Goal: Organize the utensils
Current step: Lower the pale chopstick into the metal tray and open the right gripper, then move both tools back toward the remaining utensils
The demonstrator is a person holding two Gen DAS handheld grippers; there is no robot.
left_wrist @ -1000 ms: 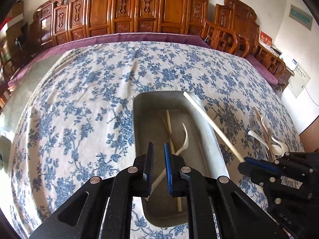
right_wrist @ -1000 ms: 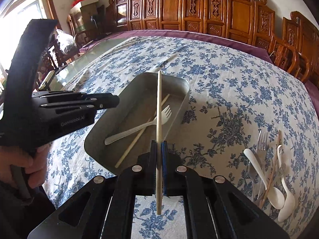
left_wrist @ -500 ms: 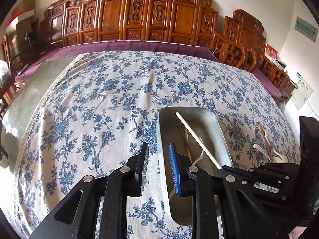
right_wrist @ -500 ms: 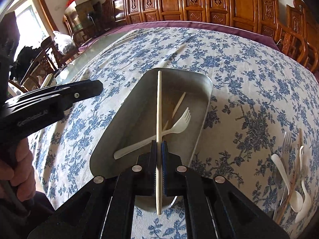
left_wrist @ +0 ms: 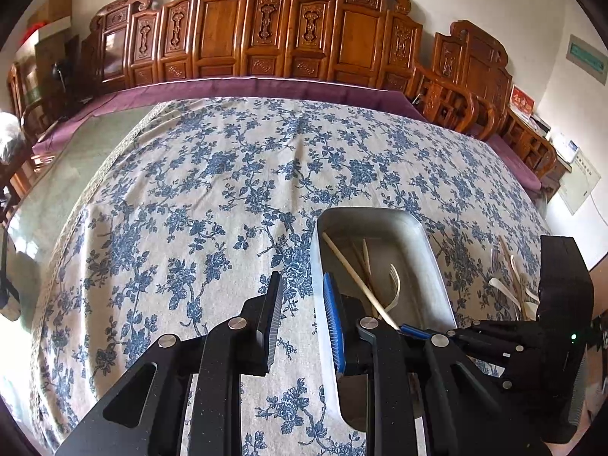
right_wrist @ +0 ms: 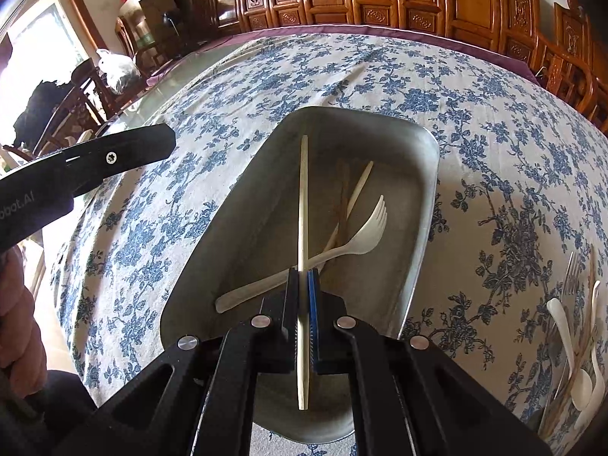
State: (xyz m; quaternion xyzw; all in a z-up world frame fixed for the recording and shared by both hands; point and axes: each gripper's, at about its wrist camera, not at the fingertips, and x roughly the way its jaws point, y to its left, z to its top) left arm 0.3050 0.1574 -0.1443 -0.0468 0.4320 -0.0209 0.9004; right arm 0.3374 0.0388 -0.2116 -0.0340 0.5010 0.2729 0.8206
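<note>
A grey metal tray (right_wrist: 423,205) lies on the floral tablecloth and holds a white plastic fork (right_wrist: 357,243) and a chopstick (right_wrist: 353,197). My right gripper (right_wrist: 303,296) is shut on a pale chopstick (right_wrist: 302,205) and holds it low over the tray, pointing along it. In the left wrist view the tray (left_wrist: 429,250) is at the right, with the held chopstick (left_wrist: 353,271) inside its outline and the right gripper (left_wrist: 494,342) behind it. My left gripper (left_wrist: 300,315) is open and empty, over the cloth at the tray's left rim.
A pile of loose utensils (right_wrist: 573,342), forks, spoons and chopsticks, lies on the cloth right of the tray; it also shows in the left wrist view (left_wrist: 509,281). Carved wooden chairs (left_wrist: 266,34) line the table's far side. Bare glass tabletop (left_wrist: 49,190) lies at the left.
My right gripper has lowered the chopstick closer into the tray. My left gripper has opened wider and shifted left, off the tray onto the cloth beside it.
</note>
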